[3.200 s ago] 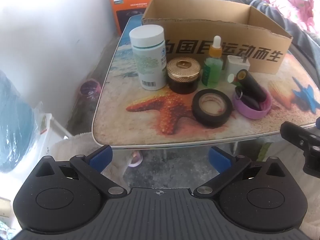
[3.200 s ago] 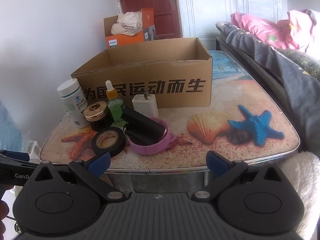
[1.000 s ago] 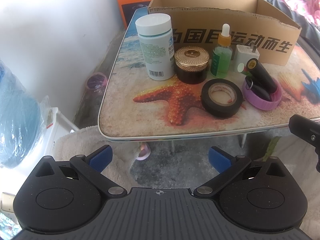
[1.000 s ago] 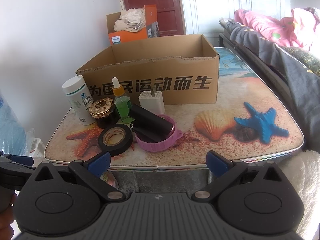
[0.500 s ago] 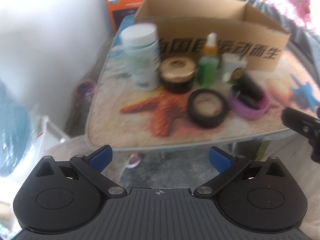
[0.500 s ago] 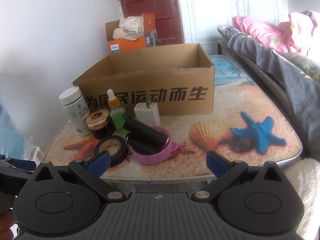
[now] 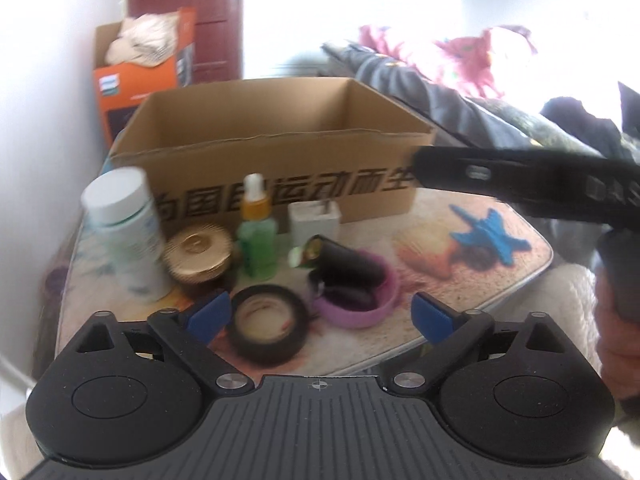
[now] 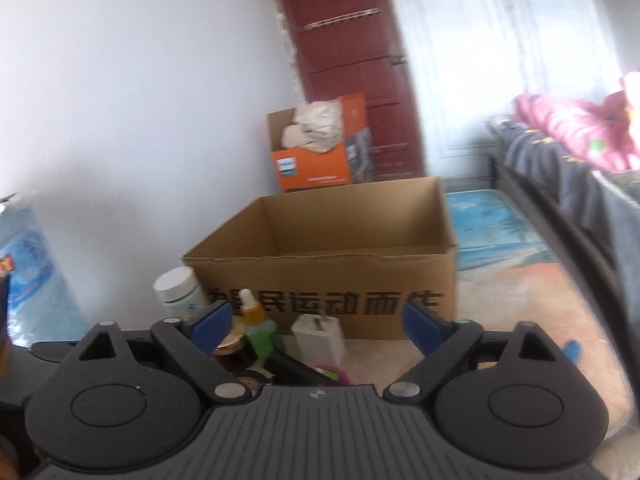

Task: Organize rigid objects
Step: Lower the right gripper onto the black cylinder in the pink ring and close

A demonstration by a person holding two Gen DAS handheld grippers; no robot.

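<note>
step: approach, nothing held | left gripper (image 7: pixel 318 316) and right gripper (image 8: pixel 316 322) fingers apart | tape (image 7: pixel 267 329) lower centre, box (image 7: pixel 280 152) behind | next: likely close on tape

Left gripper (image 7: pixel 320 314) now forward over the table edge (image 7: pixel 460 344), black tape roll (image 7: pixel 268 330) right between its spread tips, right gripper (image 8: pixel 316 322) up and closer to the cardboard box (image 8: pixel 332 276), its body crossing the left view.
</note>
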